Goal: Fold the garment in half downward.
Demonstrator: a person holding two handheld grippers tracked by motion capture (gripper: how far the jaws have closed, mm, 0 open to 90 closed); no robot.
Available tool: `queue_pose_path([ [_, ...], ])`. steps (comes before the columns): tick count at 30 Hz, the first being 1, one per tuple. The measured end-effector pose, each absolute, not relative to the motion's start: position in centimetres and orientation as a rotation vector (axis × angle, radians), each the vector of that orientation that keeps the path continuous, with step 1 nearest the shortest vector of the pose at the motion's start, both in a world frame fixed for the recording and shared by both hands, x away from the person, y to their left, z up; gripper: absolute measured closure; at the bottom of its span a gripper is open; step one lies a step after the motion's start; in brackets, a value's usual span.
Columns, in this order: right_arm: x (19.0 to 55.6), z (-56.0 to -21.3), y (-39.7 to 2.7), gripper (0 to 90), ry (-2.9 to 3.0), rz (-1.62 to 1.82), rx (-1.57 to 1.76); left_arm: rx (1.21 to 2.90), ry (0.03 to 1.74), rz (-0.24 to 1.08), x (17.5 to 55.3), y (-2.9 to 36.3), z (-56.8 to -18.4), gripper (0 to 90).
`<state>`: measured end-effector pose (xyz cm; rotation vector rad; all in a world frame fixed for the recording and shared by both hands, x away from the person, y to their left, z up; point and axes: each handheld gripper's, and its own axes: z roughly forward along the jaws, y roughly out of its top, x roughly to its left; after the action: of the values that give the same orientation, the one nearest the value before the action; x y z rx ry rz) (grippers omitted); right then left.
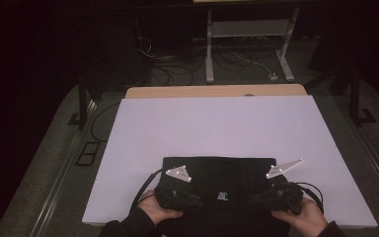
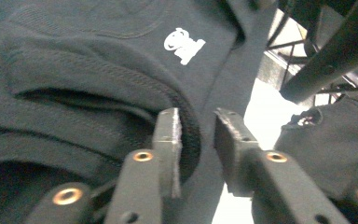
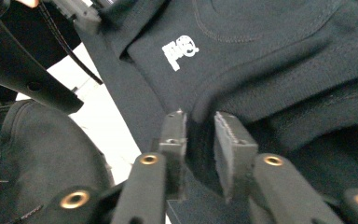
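A black folded garment (image 1: 217,173) with a small white logo (image 1: 222,195) lies on the white board (image 1: 217,123) at its near edge. My left gripper (image 1: 190,200) rests at the garment's near left, my right gripper (image 1: 256,200) at its near right, each held in a hand. In the left gripper view the jaws (image 2: 196,122) stand apart around a ribbed hem (image 2: 191,135), which lies loose in the gap below the logo (image 2: 183,44). The right gripper's jaws (image 3: 200,122) are likewise parted, with a fold of black cloth (image 3: 200,140) between them and the logo (image 3: 179,50) beyond.
The white board covers a wooden table whose far edge (image 1: 217,91) shows behind it. Past the table stand a white metal frame (image 1: 249,39) and loose cables (image 1: 168,64) on the floor. A dark sleeve (image 2: 335,140) lies close to the garment.
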<state>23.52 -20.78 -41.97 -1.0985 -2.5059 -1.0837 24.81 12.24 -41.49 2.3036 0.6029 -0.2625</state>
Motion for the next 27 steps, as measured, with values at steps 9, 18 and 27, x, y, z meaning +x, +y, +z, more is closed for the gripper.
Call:
queue_pose_path([
  [9,23.1,-40.8,-20.8,36.4,-2.550,-1.149,-1.126,2.310,0.558,-0.173,24.4,12.0,-40.5,33.0],
  [18,23.7,-39.5,-21.0,7.9,-2.598,-1.196,-1.193,2.320,0.516,-0.155,24.8,11.7,-39.5,3.7],
  [27,24.9,-37.8,-21.3,0.4,-2.625,-1.220,-1.208,2.274,0.539,-0.111,26.1,12.6,-38.5,0.0],
])
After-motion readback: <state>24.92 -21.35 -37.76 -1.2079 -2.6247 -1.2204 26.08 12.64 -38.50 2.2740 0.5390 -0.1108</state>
